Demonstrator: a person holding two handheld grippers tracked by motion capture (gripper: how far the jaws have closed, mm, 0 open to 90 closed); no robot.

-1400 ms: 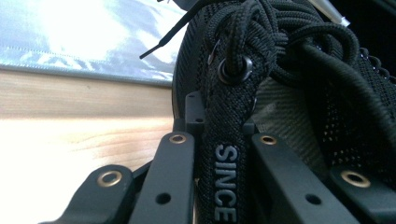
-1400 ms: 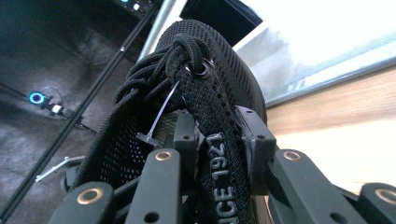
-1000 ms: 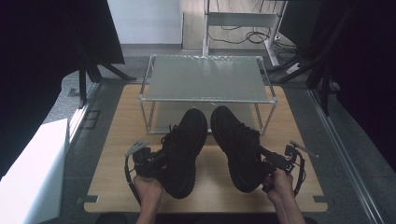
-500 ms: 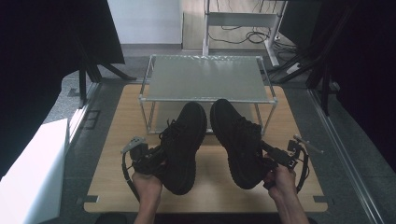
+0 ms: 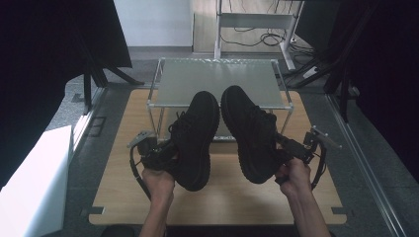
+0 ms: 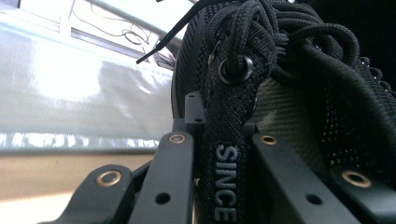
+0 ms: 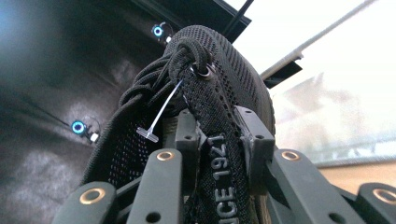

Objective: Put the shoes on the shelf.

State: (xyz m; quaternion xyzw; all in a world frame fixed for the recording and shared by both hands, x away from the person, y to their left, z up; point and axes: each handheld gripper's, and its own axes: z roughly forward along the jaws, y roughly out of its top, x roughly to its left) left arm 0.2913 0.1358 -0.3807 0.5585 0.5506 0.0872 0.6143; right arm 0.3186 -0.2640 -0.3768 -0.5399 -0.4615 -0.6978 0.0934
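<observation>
— Wooden table (image 5: 222, 195) on grey floor, dark curtains at both sides: what sits over it?

— Two black shoes, side by side, toes pointing away from the person, both held up off the table. The left shoe (image 5: 195, 138) and the right shoe (image 5: 249, 131) have their toes over the front edge of a small metal-framed rack (image 5: 217, 81) with a frosted top, which stands at the far end of the table.

— What has hold of them?

— Each is gripped at the heel end. The left claw (image 5: 163, 153) is closed on the left shoe's heel strap; in the left gripper view the jaws pinch a woven strap (image 6: 224, 163) lettered SINCE, with the laces (image 6: 280, 37) bunched above. The right claw (image 5: 286, 148) is closed on the right shoe's strap the same way; the right gripper view shows the pads squeezing a strap (image 7: 219, 158) that reads 1921, and a thin plastic tag tie (image 7: 159, 116) hangs from the eyelet.

— And the hands?

— The left hand (image 5: 158, 180) and the right hand (image 5: 294, 175) come in from the near edge, forearms angled inward.

— Anything beyond the rack?

— A white desk frame (image 5: 257, 22) with cables on the floor under it.
</observation>
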